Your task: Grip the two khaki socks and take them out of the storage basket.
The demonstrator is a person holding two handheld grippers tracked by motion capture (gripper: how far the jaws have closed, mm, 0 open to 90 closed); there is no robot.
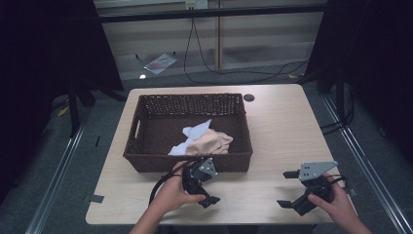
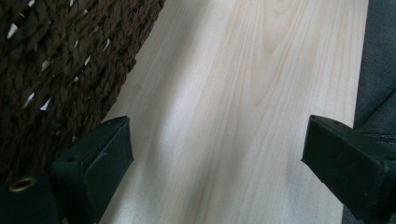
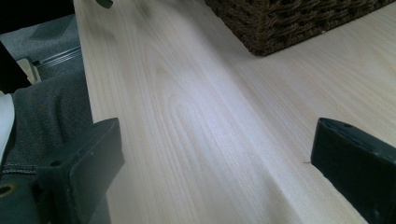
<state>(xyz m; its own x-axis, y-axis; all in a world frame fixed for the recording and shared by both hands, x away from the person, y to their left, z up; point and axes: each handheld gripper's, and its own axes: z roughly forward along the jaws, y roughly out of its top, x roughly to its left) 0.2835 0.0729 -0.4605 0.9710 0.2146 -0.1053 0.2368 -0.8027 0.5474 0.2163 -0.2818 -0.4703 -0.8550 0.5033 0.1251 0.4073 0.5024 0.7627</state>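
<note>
A dark brown woven basket (image 1: 146, 127) stands on the far-left part of the pale wooden table (image 1: 282, 126), its long side running left to right, with a slot handle cut into its left end wall. Inside it, toward the near right of its floor, lies a crumpled peach-coloured cloth (image 1: 213, 142), and a pale blue-white cloth (image 1: 194, 132) lies partly on it and trails off to its near left; the two touch and overlap. The rest of the basket floor is bare weave. The left tongs (image 1: 208, 181) sit in the person's left hand (image 1: 171, 195) just in front of the basket's near wall, close to it but outside it, over the table; in the left gripper view the jaws stand wide apart with only bare wood between them and the basket wall just beside one jaw. The right tongs (image 1: 288, 189), held in the right hand (image 1: 336, 199), are well off to the right near the table's near edge, far from the basket; their jaws too are spread wide and grip nothing. A small dark round cap (image 1: 249, 97) is set in the table just beyond the basket's far right corner.
</note>
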